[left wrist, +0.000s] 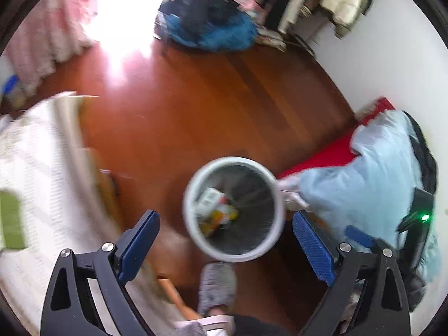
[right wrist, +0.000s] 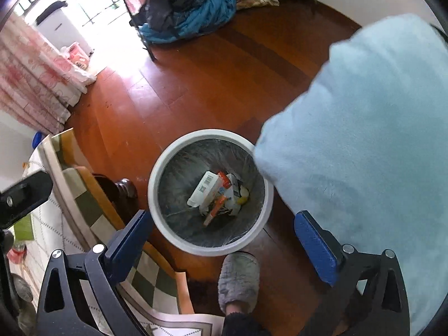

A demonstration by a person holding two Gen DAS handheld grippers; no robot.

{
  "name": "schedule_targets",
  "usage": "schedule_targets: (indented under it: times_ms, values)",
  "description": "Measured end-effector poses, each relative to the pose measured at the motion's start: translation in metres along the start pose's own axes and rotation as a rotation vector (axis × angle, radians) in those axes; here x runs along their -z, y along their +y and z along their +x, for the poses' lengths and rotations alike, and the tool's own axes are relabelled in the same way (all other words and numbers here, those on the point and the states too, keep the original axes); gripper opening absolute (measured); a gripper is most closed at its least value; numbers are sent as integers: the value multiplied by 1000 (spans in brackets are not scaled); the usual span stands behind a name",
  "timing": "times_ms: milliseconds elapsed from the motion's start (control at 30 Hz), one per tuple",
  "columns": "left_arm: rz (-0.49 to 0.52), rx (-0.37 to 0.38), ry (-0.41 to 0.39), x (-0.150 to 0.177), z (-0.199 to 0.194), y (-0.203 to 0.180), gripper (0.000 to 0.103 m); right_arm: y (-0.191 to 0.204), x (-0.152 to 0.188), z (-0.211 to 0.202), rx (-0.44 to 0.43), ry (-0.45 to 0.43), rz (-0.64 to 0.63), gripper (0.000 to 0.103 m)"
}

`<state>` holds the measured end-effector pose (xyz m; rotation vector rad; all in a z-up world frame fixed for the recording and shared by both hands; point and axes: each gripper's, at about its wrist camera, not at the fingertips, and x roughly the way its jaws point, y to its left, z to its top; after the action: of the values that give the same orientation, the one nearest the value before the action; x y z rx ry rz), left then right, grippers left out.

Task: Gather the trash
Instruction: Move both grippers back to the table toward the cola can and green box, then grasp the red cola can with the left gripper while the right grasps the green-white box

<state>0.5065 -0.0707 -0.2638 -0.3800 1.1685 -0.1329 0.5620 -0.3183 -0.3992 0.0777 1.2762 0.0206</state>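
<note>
- Left wrist view: the left gripper (left wrist: pixel 225 225) was seen with its blue pads spread wide apart and nothing between them, pointed down over the white waste bin (left wrist: pixel 193 232), which stood on the wooden floor (left wrist: pixel 224 98) at about 6 o'clock from the frame's centre.
- Discarded packaging (left wrist: pixel 217 208) was seen lying at the bin's bottom: a white carton with a barcode, and yellow and orange scraps, blurred in this view.
- A grey slipper (left wrist: pixel 217 287) was placed at 6 o'clock of the bin, just beside its rim; a pale blue cushion (left wrist: pixel 372 179) was pressed against the rim at 3 o'clock.
- Right wrist view: the right gripper (right wrist: pixel 222 229) was likewise held with its jaws fully apart and empty, above the same bin (right wrist: pixel 156 204), near the frame's centre.
- The trash (right wrist: pixel 218 193) was shown more sharply: a white barcoded box, an orange-red wrapper, a yellow piece, all loose on the grey liner.
- It was judged that the bin could be tipped by the slipper or pushed by the cushion.
- It was judged that a later drop could miss the opening if released off-centre, since a table edge (right wrist: pixel 84 184) crowded the bin at 9 o'clock.
</note>
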Motion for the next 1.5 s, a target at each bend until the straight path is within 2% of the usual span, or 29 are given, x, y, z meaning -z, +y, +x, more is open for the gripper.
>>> schedule_targets:
  times_ms: [133, 233, 333, 367, 433, 467, 567, 600, 667, 767, 833, 900, 1033, 1200, 1267, 1367, 1433, 1500]
  values:
    - [-89, -70, -79, 19, -58, 53, 97, 42, 9, -33, -58, -25, -58, 103]
    - [-108, -200, -164, 37, -111, 99, 97, 83, 18, -56, -136, -33, -123, 103]
    - [-99, -366, -214, 58, -154, 148, 97, 152, 34, -75, -238, -14, -274, 103]
    - [-80, -457, -224, 67, -167, 168, 97, 177, 41, -77, -267, 4, -335, 103]
    - [-58, -578, -222, 81, -175, 194, 97, 222, 56, -78, -291, 18, -472, 103]
    - [-50, -651, -210, 90, -178, 214, 97, 252, 65, -76, -281, 31, -565, 103]
    - [-55, -752, -163, 107, -176, 256, 97, 332, 85, -66, -233, 70, -812, 103]
    - [-53, -765, -147, 112, -173, 266, 97, 365, 93, -59, -211, 86, -918, 103]
    - [-51, -784, -111, 116, -168, 283, 97, 405, 105, -49, -163, 101, -1054, 103]
    - [-52, -797, -87, 120, -164, 299, 97, 469, 128, -29, -56, 79, -1318, 103]
    - [-56, -794, -84, 121, -165, 307, 97, 498, 141, -14, 6, 94, -1458, 103]
    - [-61, -793, -86, 121, -170, 316, 97, 516, 148, 1, 43, 145, -1537, 103]
    - [-59, -805, -82, 122, -174, 323, 97, 533, 157, 32, 110, 224, -1600, 103]
    - [-11, -805, -72, 120, -174, 322, 97, 530, 167, 62, 144, 315, -1578, 101]
    - [29, -794, -71, 117, -171, 319, 97, 525, 164, 61, 163, 279, -1541, 89]
    - [166, -781, -51, 112, -160, 303, 97, 503, 141, 49, 93, 313, -1342, 88]
    - [320, -768, -19, 111, -148, 284, 97, 478, 128, 39, 44, 307, -1229, 88]
    - [491, -728, 58, 112, -129, 265, 97, 446, 119, 31, 12, 313, -1119, 88]
